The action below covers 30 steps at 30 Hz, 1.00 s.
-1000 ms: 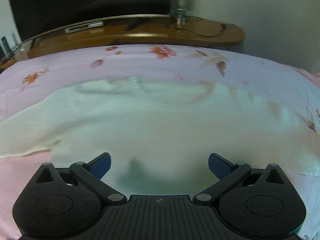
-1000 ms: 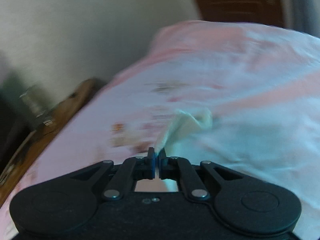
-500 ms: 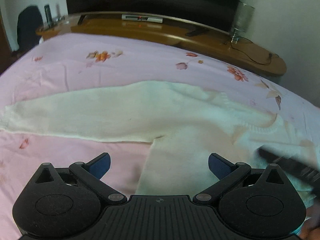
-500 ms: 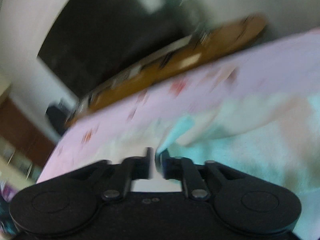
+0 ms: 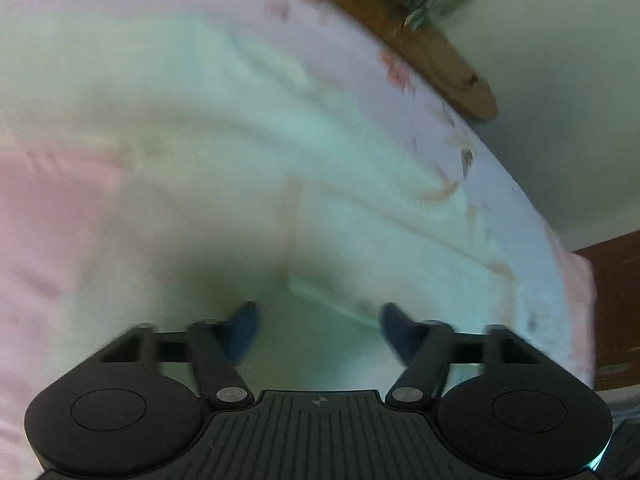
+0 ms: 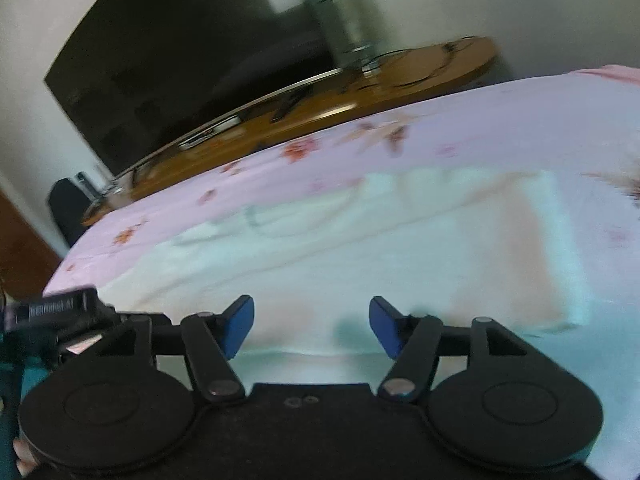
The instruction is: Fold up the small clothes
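Note:
A small white knitted sweater point(image 5: 248, 168) lies flat on the pink bed sheet point(image 5: 52, 240), blurred by motion. My left gripper point(image 5: 320, 322) hovers just over its body with its jaws closing. Only flat fabric and a folded sleeve edge point(image 5: 332, 300) lie under the gap, and the pads press on nothing. In the right wrist view the sweater point(image 6: 400, 248) spreads ahead with a sleeve laid across it. My right gripper point(image 6: 312, 320) is low over its near edge, its jaws opening and nothing between the blue pads point(image 6: 240, 320).
A wooden TV console point(image 6: 320, 120) runs along the far side of the bed, with a dark screen point(image 6: 180, 64) and a clear glass vase point(image 6: 344, 20) on it. A black labelled device point(image 6: 52, 306) shows at the right view's left edge. The bed's edge point(image 5: 576, 280) falls away at right.
The right gripper was shut on a sleeve end, swung it across the sweater and has opened, leaving it there. The left gripper's wide jaws have narrowed and it has rolled and dropped closer to the sweater.

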Available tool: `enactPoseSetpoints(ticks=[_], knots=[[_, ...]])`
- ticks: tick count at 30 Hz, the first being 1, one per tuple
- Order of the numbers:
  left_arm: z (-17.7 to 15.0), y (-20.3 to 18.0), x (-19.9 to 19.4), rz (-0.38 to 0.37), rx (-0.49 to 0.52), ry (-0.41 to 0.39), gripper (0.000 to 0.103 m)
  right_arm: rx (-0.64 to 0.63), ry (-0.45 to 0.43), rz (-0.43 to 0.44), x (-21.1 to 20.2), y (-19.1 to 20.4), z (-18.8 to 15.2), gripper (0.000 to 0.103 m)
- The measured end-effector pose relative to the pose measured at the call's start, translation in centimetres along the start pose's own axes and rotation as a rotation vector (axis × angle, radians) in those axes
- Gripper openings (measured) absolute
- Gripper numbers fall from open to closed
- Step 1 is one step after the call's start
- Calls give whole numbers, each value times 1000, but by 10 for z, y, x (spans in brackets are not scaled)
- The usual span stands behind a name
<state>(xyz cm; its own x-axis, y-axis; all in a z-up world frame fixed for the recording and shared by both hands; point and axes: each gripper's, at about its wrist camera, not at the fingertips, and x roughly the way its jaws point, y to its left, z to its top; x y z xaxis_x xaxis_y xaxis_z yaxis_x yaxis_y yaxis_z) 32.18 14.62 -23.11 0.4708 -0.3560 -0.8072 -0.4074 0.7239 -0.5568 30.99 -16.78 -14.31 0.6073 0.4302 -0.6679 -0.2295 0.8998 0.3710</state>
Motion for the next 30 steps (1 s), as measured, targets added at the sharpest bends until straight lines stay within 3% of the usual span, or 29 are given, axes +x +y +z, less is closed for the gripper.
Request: enactPoseSetpoints(ticks=[5,11,13,16,26,30], knots=[[-4,4,15,-80,-100,-32,65,42,-9,-56,-14,-24,-10,63],[-2,-6,26,-99,-102,-112,63,17,-47,-181,-14,-33,-25,63],[-2,-8,26,-103,-91,-136,32,-10,-52,-231,-13,-35,-27,63],[-1,-7,29,-82,-90,-143,7,-34,-43,-297,-7,-39,-30,63],[25,-13,-27,-129,-34,-402,4,-34,-34,-353,12,-43,-26,62],[49,3,-52,-94,-41,-487,4,-40,-24,-347,19,-41,-26,61]])
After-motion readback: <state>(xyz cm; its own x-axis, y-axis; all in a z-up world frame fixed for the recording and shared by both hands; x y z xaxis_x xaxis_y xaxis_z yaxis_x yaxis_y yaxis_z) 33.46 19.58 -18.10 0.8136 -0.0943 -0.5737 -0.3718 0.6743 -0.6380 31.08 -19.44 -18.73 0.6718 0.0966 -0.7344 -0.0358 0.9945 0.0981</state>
